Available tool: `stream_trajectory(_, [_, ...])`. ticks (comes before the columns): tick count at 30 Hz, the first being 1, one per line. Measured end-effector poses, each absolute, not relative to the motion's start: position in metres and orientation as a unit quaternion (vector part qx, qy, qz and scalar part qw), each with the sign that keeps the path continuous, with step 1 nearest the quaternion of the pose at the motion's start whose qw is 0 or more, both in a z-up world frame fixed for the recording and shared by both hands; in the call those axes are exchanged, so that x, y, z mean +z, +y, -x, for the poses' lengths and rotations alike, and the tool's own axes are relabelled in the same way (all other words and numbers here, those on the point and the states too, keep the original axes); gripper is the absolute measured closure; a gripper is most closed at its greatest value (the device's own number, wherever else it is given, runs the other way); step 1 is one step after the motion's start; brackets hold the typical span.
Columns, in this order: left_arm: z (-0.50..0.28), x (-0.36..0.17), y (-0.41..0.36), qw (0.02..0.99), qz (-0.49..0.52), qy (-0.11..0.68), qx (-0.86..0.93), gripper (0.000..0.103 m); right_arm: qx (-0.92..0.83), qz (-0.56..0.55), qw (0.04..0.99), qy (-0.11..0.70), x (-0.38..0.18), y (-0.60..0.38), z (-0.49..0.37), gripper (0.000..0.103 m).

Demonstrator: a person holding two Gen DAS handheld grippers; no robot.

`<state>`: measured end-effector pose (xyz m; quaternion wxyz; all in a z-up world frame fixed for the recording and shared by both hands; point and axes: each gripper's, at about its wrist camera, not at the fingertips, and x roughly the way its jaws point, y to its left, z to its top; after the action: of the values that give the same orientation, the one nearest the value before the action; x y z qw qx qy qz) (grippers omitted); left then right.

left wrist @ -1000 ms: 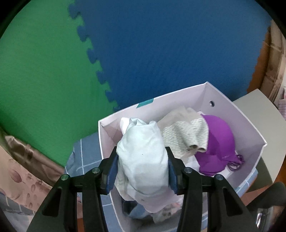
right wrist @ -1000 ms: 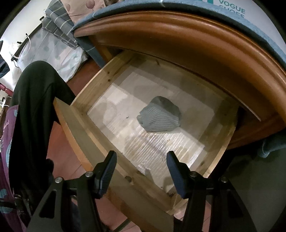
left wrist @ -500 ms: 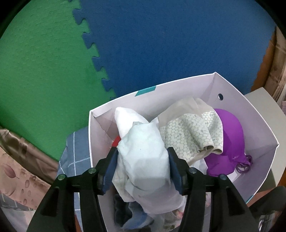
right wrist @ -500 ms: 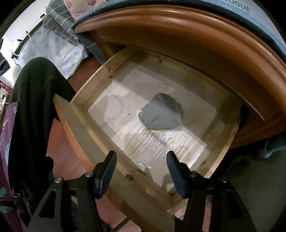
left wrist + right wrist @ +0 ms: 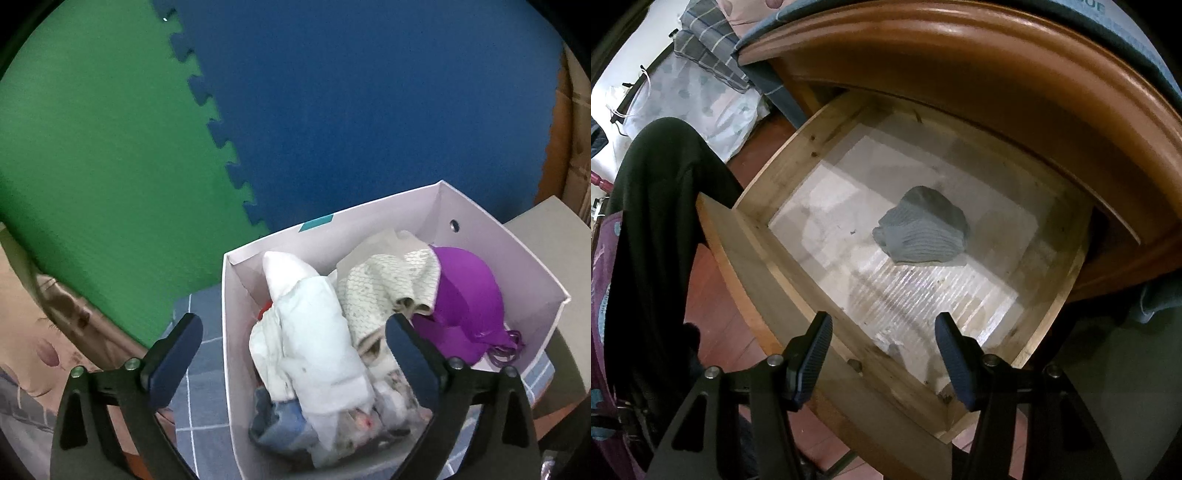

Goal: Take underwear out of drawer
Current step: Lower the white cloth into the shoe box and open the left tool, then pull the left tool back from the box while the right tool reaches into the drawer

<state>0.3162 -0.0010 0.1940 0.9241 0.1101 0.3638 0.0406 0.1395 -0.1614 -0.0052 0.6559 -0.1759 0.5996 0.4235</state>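
1. Just released: left gripper (image 5: 293, 354) jaws have just been opening from a pinch on the pale white crumpled cloth garment (image 5: 314, 343), now spread wide, pads clear of it on both sides.
2. Dropped between the spread jaws and slightly ahead of them: that white garment, resting in the white cardboard box (image 5: 480, 236) on top of other clothes, just beside a cream honeycomb-patterned fabric piece (image 5: 388, 284) and a purple moulded bra (image 5: 469, 306) to the jaws' right.
3. Unchanged: right gripper (image 5: 882, 354) hovering, jaws half spread, pinching nothing, pointed down over the open pale wooden drawer (image 5: 768, 295).
4. Left to fetch: grey ribbed knit underwear (image 5: 923, 230), lying alone on the drawer floor, ahead of the right jaws and slightly right of their midline, well apart from the pads.
5. To do well: probably lift the left jaws straight back so no pad snags loose cloth; lower the right jaws astride the grey bundle's bulk, close on a thick fold rather than an edge.
6. Writing: teal letters on a white surface beyond the curved brown wooden top (image 5: 997, 55), cut off at the frame edge, not safely readable.
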Motion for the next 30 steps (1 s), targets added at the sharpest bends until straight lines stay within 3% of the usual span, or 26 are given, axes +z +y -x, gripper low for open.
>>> stream_trajectory(12, [-0.240, 0.209, -0.003, 0.941, -0.099, 0.320, 0.045, 0.000, 0.408, 0.183, 0.658, 0.606, -0.011, -0.161, -0.141, 0.044])
stream_trajectory(30, [-0.159, 0.177, 0.038, 0.935, -0.076, 0.339, 0.074, 0.000, 0.382, 0.215, 0.661, 0.610, -0.021, -0.157, -0.139, 0.044])
